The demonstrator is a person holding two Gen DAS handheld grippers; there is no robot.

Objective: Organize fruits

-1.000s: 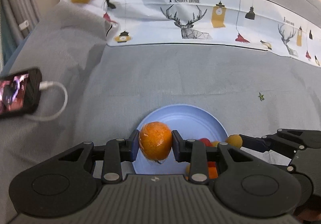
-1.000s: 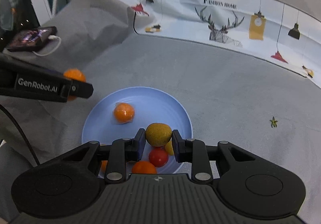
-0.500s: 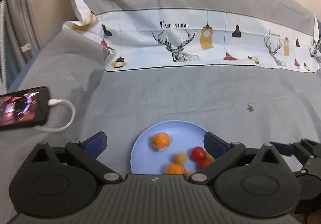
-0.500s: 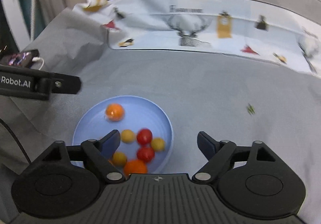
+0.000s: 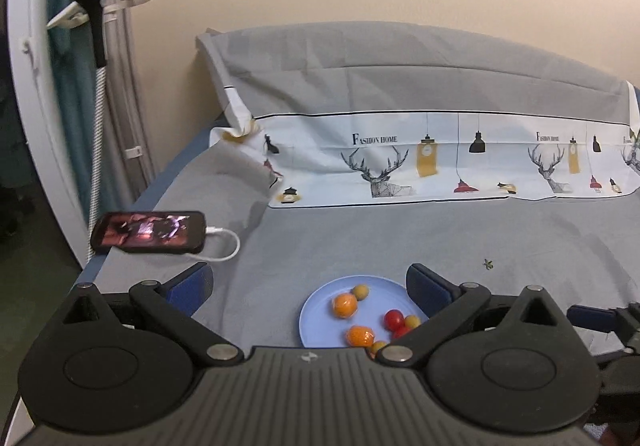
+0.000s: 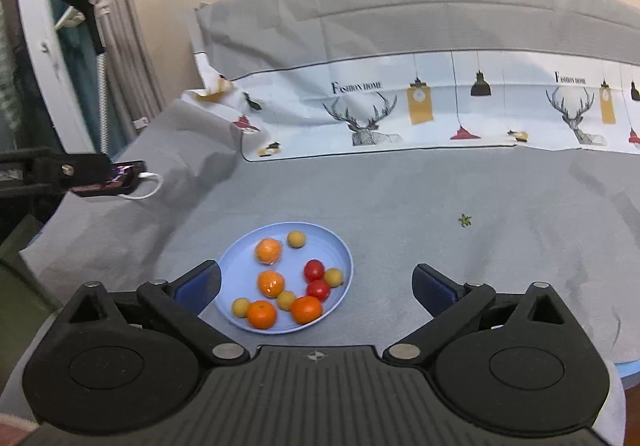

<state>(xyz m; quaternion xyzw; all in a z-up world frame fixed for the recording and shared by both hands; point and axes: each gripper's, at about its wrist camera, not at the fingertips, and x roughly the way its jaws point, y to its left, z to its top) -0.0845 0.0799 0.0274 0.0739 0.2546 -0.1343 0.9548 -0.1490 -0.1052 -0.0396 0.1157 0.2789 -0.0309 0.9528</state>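
A light blue plate (image 6: 240, 250) lies on the grey bed cover and holds several fruits: oranges (image 6: 269, 250), small yellow fruits (image 6: 297, 239) and two red tomatoes (image 6: 314, 270). It also shows in the left wrist view (image 5: 316, 306) with an orange (image 5: 345, 305) on it. My left gripper (image 5: 308, 282) is open and empty, raised above and behind the plate. My right gripper (image 6: 316, 280) is open and empty, also raised back from the plate. A left finger (image 6: 68, 172) shows at the left edge of the right wrist view.
A phone (image 5: 148, 232) with a lit screen and a white cable (image 5: 224, 246) lies at the bed's left edge. A patterned pillow band (image 5: 440, 158) lies across the back. A small green leaf scrap (image 6: 464, 221) lies right of the plate. Curtains stand at left.
Both grippers opened and let an orange and a yellow fruit drop onto the plate. Both then pulled up and back, so the plate looks smaller.
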